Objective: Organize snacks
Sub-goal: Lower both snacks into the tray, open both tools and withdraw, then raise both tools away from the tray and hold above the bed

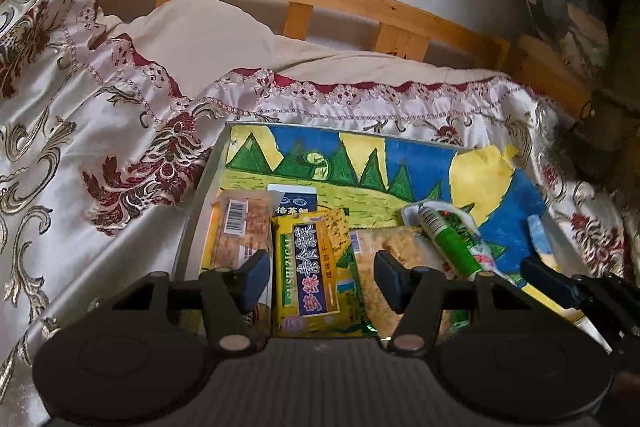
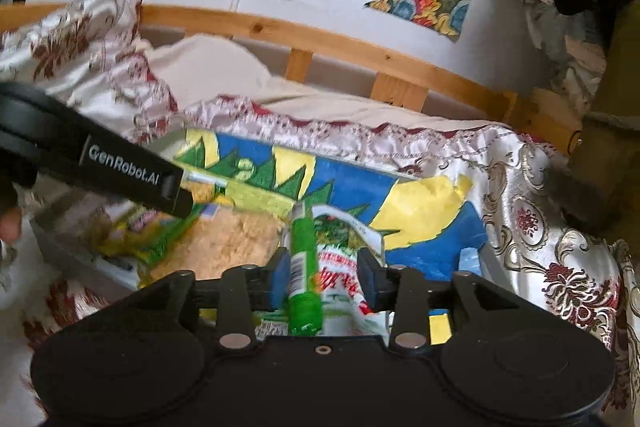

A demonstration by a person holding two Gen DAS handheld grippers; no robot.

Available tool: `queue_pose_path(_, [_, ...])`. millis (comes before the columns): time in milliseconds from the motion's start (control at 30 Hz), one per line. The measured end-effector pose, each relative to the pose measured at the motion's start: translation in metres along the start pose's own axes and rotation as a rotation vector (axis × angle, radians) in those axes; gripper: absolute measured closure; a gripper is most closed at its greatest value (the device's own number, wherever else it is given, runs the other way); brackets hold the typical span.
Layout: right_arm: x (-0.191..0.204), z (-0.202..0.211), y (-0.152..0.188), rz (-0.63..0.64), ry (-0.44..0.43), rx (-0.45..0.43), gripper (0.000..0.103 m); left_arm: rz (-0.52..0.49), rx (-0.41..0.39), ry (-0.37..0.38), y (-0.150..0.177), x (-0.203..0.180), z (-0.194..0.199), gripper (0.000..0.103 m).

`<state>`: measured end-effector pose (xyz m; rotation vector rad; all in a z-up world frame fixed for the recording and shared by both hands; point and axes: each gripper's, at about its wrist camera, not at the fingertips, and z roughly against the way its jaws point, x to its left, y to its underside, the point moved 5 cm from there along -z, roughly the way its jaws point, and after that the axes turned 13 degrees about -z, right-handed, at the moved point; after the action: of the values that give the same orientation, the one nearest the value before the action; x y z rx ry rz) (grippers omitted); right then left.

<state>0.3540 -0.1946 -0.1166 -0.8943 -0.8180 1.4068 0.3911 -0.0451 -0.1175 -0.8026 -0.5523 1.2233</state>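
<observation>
A: From the left wrist view, the left gripper (image 1: pixel 322 277) hangs spread over the box (image 1: pixel 208 183), its pads to either side of the yellow packet (image 1: pixel 310 267) without pressing on it. That packet lies among the other snacks at the near left of the box, against the barcode packet (image 1: pixel 240 227). The risk, as he judges it, is that a descent from here catches the neighbour too, since the two packets touch.

B: And the pose?

A: The left gripper tips downward toward the box floor, held square to the packets. The tip of the right gripper (image 1: pixel 550 281) shows at the right edge.

B: The right wrist view?

A: There the right gripper (image 2: pixel 324 281) stands part-open around the green-and-white packet (image 2: pixel 320 267), which lies in the box near its middle. The left pad sits close against the green seam; the right pad looks just clear. The frame is blurred, so contact is uncertain. The slick wrapper could slide or drag if the gripper lifts off unevenly.

B: Anything else?

A: The left gripper's body (image 2: pixel 100 163) crosses just beside it; the two could knock. The right gripper also slopes downward.
</observation>
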Motion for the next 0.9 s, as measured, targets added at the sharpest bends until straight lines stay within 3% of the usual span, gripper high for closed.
queue_pose_path(167, [-0.009, 0.032, -0.023, -0.065, 0.009, -0.089, 0.033, 0.008, -0.050, -0.032, -0.006, 0.002, 0.028, 0.022])
queue_pose_path(467, [-0.027, 0.108, -0.057, -0.127, 0.006, -0.218, 0.009, 0.029, -0.184, -0.089, -0.019, 0.007, 0.105, 0.004])
queue_pose_path(667, [-0.039, 0.160, -0.063, -0.182, -0.003, -0.269, 0.004, -0.022, -0.247, -0.126, -0.009, -0.006, 0.159, 0.001])
queue_pose_path(900, [-0.048, 0.218, -0.050, -0.210, -0.032, -0.279, 0.001, -0.068, -0.256, -0.146, 0.010, -0.024, 0.210, 0.001])
